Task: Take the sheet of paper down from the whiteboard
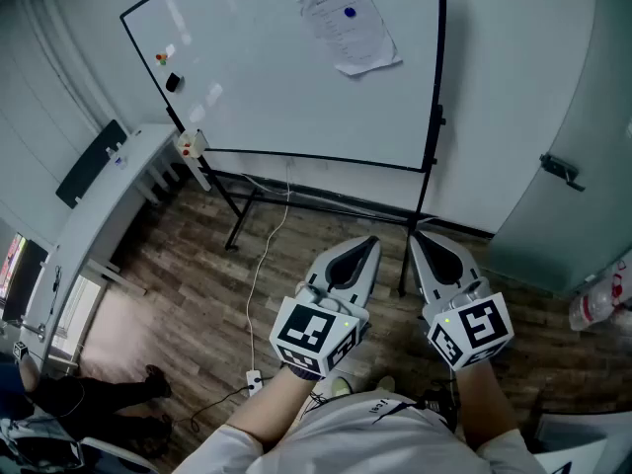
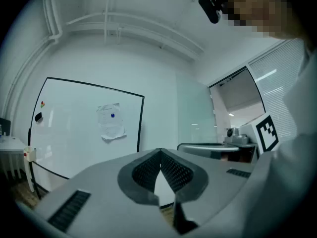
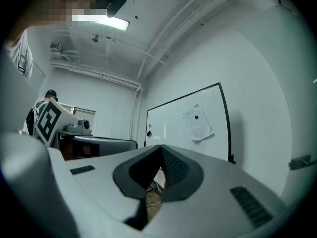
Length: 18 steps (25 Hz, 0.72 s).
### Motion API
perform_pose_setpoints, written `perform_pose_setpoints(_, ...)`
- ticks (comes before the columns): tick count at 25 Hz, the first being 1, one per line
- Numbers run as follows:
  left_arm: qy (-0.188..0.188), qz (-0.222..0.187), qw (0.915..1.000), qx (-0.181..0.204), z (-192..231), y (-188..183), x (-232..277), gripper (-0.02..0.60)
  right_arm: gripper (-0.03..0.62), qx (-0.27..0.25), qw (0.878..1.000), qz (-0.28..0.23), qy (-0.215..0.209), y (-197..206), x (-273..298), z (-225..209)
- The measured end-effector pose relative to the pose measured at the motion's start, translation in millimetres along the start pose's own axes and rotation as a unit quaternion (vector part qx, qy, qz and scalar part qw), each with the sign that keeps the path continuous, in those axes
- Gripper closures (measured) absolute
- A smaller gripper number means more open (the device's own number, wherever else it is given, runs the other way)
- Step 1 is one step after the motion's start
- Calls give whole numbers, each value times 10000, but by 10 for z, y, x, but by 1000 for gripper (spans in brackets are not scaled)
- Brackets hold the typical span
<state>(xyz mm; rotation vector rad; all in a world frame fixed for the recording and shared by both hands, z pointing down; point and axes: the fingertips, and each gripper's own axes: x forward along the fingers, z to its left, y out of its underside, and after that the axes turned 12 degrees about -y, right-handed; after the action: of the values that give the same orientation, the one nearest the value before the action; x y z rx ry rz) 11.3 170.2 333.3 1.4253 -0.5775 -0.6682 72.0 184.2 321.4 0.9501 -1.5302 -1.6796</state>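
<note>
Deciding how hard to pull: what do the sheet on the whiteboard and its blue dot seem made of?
Sheet of paper: thin matte white paper, printed, edges lifting. Blue dot: likely a plastic-capped magnet, since it pins the sheet; too small to confirm.

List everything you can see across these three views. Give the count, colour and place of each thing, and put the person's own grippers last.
whiteboard: one, white with a black frame, on a stand by the wall
sheet of paper: one, white, tilted, upper right of the whiteboard
blue magnet: one, on the sheet near its top
small magnets: at least two, reddish and green, at the board's left edge
black piece: one, on the board just below them
desk: one, white, left of the board
cable: one, white, on the wooden floor
bottle: one, clear, far right
left gripper: one, grey, jaws shut, empty
right gripper: one, grey, jaws shut, empty
</note>
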Motion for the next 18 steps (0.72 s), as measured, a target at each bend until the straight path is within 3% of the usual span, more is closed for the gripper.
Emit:
perform_pose_setpoints(8,-52,115,9999,-4,-17,100,30,568,580,235,9993,-115,-258,60,-54,24)
perform_pose_setpoints(18,-270,73,9993,248,-108,31,135,568,580,288,9988,-361,-160,-43,-238,-197)
